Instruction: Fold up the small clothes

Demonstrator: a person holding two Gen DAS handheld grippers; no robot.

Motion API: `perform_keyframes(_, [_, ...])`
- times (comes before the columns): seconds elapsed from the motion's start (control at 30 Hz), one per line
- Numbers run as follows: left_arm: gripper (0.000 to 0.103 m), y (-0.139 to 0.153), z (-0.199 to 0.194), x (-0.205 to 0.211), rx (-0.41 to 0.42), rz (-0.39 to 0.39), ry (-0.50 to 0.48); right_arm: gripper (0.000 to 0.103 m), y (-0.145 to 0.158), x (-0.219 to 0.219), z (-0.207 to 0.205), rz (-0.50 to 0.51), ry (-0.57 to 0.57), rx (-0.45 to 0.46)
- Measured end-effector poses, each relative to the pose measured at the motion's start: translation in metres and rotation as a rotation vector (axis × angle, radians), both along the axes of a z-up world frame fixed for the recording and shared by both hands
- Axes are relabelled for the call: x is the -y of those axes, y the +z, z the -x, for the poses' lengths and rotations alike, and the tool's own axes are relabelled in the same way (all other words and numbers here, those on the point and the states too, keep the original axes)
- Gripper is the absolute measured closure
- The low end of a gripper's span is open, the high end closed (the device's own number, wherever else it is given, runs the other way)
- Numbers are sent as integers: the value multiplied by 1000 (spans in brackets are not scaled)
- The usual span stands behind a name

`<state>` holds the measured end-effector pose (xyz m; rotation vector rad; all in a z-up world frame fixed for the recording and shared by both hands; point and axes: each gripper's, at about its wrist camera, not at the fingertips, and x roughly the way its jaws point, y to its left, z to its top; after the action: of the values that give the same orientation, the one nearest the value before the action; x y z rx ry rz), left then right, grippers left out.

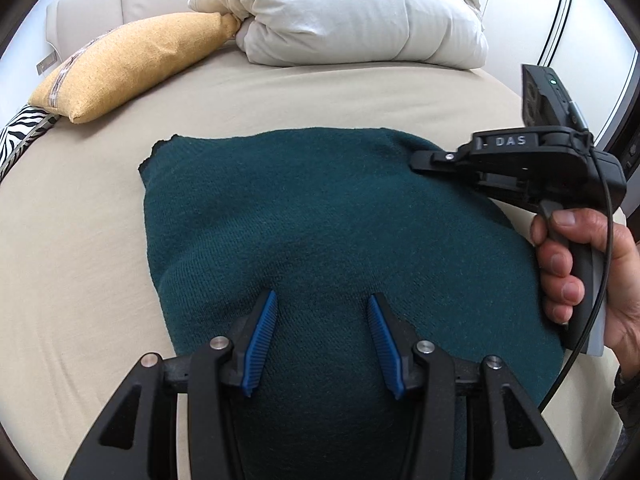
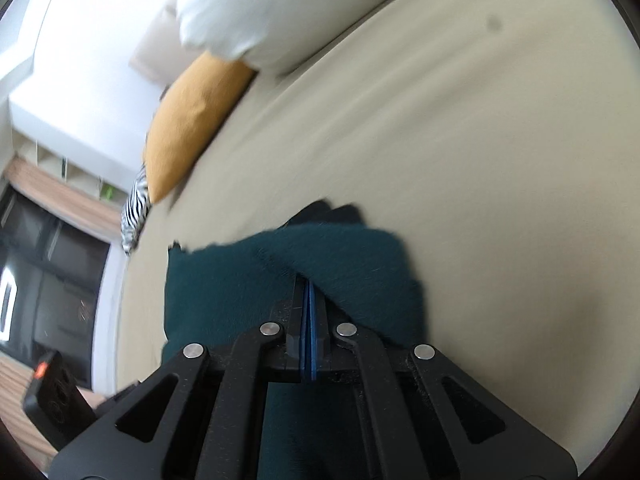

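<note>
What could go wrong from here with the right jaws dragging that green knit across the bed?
1. The right gripper is shut on a flap of the green knit garment; only an edge appears pinched, so it could slip out mid-fold.
2. The left gripper has its jaws apart over the fabric, not clamping, so the whole garment may slide on the beige sheet instead of folding.
3. The right wrist view is blurred, so alignment is hard to judge.

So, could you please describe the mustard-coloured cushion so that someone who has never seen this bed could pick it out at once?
Start from the beige bed sheet and look to its far edge, where the bulky white duvet is piled. The cushion lies just beside it, touching the duvet. It is the only mustard-yellow thing there, with a pale patterned stripe, unlike the zebra-print fabric beside it.
</note>
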<state>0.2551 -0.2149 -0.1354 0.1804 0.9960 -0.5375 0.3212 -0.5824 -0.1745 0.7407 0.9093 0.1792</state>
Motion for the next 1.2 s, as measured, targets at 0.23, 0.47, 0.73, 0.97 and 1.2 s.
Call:
perform_keyframes(0.23, [52,0,1,-3,4,9,7,94,41,-4,54,49,-65,61])
perform_keyframes(0.47, [52,0,4,-1,16,-7,10,95,18,-57,120,87,145,-33])
perform_keyframes(0.73, [52,-1,4,-3,32,-15,12,98,1,-36,181,27,82,18])
perform_keyframes(0.97, [52,4,3,-6,34,3,20,93,37,-25,209,110,63,-24])
perform_keyframes(1.2, [53,21,26,-24,67,91,92,54,72,-41,143,66,143,127])
